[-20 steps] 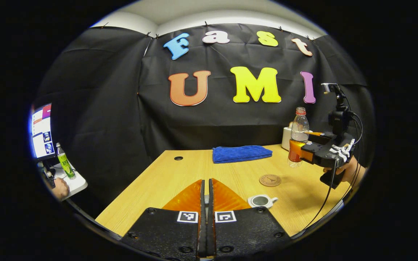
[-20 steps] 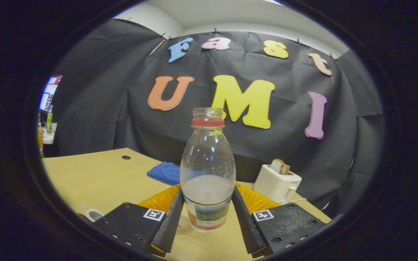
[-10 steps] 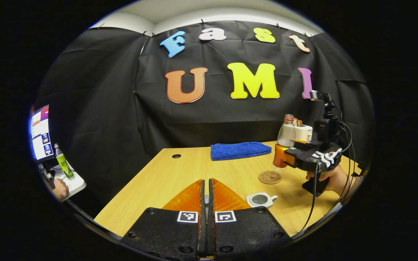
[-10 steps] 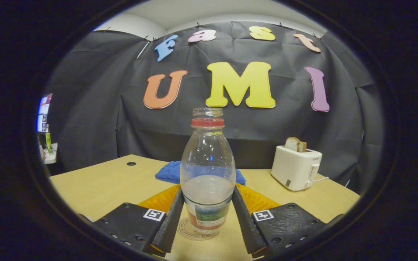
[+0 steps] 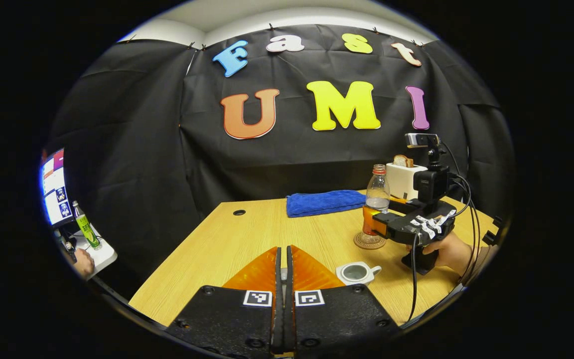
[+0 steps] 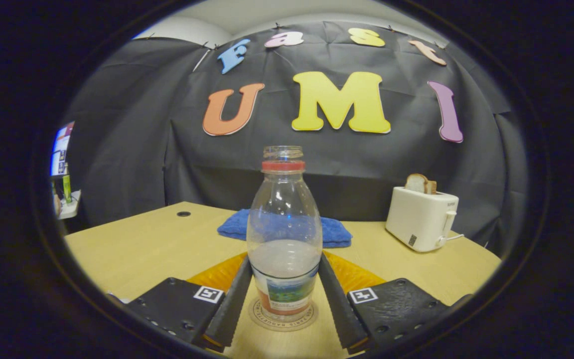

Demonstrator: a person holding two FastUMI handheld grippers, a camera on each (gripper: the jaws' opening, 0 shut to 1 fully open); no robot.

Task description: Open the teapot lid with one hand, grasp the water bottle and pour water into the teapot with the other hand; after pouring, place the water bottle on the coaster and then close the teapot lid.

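Observation:
In the right gripper view my right gripper is shut on the clear water bottle. The uncapped bottle stands upright with its base on the round coaster. The left gripper view shows the same bottle on the coaster, with the right gripper around it and a hand behind. The white teapot sits lidless near the table's front edge. My left gripper is shut; a small pale piece of the lid shows between its fingers.
A folded blue cloth lies at the back of the wooden table. A white toaster with bread stands at the back right. A side table off the left edge holds a monitor and a green bottle.
The right gripper has carried the bottle down and inward from above the table onto the coaster. My left gripper has stayed shut and nearly still.

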